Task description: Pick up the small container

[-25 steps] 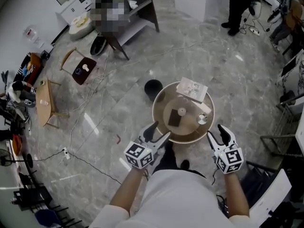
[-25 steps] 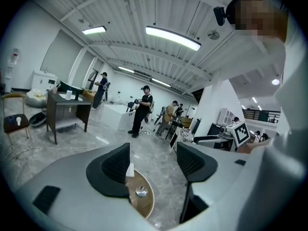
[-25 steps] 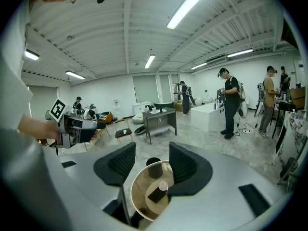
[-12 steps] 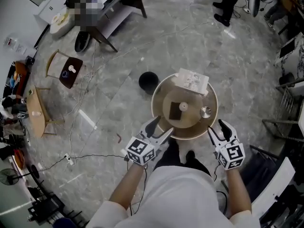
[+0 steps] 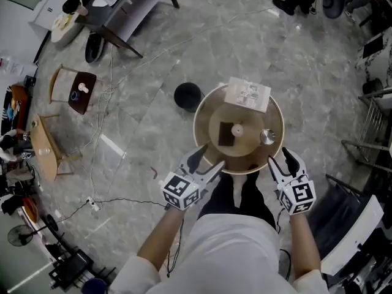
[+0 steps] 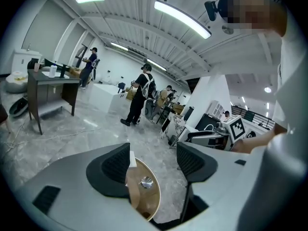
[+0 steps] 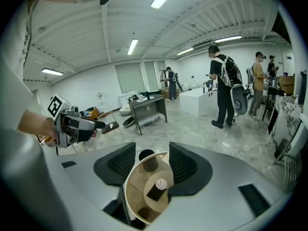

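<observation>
Left gripper [image 5: 205,164] and right gripper [image 5: 280,161] both gape empty at the tabletop's [image 5: 211,112] near edge; small container [image 5: 236,129] sits mid-tabletop, looks light, rigid, tippy, so I'd pinch its sides low.

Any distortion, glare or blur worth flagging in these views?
Head view: sharp, evenly lit, mild sheen on the floor. Left gripper view: heavy fisheye, dark corners, ceiling light blown out. Right gripper view: same fisheye and vignette; round table is sharp.

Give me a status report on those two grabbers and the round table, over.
Left gripper, right gripper open, empty, near table edge. Small white container on dark mat, untouched. Path clear.
</observation>
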Demonstrator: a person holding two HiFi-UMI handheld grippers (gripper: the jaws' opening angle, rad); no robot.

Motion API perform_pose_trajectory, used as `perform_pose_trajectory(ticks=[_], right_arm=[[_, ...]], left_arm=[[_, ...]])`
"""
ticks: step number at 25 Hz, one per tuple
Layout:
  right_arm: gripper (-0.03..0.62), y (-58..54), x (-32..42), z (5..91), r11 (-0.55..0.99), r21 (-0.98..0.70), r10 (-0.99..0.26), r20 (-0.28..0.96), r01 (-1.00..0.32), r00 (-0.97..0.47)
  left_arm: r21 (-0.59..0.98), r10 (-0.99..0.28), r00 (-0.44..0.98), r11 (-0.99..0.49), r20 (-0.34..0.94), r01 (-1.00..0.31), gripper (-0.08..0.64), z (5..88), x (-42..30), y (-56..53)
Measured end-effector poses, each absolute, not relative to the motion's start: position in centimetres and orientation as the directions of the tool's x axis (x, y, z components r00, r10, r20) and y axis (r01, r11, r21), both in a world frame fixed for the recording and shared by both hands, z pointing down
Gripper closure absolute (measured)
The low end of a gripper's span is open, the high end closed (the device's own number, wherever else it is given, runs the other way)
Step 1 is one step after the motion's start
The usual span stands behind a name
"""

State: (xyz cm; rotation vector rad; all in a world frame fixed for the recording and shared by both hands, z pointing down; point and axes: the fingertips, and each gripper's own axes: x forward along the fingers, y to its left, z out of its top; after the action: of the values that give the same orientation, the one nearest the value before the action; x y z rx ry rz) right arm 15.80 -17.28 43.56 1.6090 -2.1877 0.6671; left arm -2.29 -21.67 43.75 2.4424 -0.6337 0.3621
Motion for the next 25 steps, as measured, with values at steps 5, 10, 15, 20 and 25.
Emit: perform_pose_trajectory(ticks=[5, 10, 15, 20, 25], right_arm=[[0.359, -18.4, 16.6, 46.1, 0.264, -0.196, -0.765, 0.554, -0.944, -0.329], [0.362, -21.1, 17.2, 50.1, 0.31, -0.242, -0.722, 0.568, -0.919, -0.394], [0.364, -22.5, 17.0, 54.2, 0.383, -0.27, -0.667, 0.581, -0.883, -0.467], [0.365, -23.9, 16.7, 59.1, 0.45, -0.287, -0.6, 0.604, -0.846, -0.524], [0.37, -24.7, 16.2, 63.8, 0.492, -0.298, -0.555, 0.617, -0.818, -0.558]], left_arm=[[0.482, -0.364, 0.834, -0.69, 0.414, -0.54, 0.252, 45.9, -1.3, -22.5], [0.488, -0.401, 0.81, -0.652, 0.427, -0.58, 0.249, 48.8, 1.0, -24.5], [0.497, -0.448, 0.775, -0.597, 0.445, -0.63, 0.249, 52.4, 2.3, -25.3], [0.51, -0.468, 0.748, -0.548, 0.47, -0.663, 0.247, 57.0, 2.9, -26.1], [0.524, -0.466, 0.735, -0.516, 0.493, -0.678, 0.247, 61.9, 3.1, -26.4]])
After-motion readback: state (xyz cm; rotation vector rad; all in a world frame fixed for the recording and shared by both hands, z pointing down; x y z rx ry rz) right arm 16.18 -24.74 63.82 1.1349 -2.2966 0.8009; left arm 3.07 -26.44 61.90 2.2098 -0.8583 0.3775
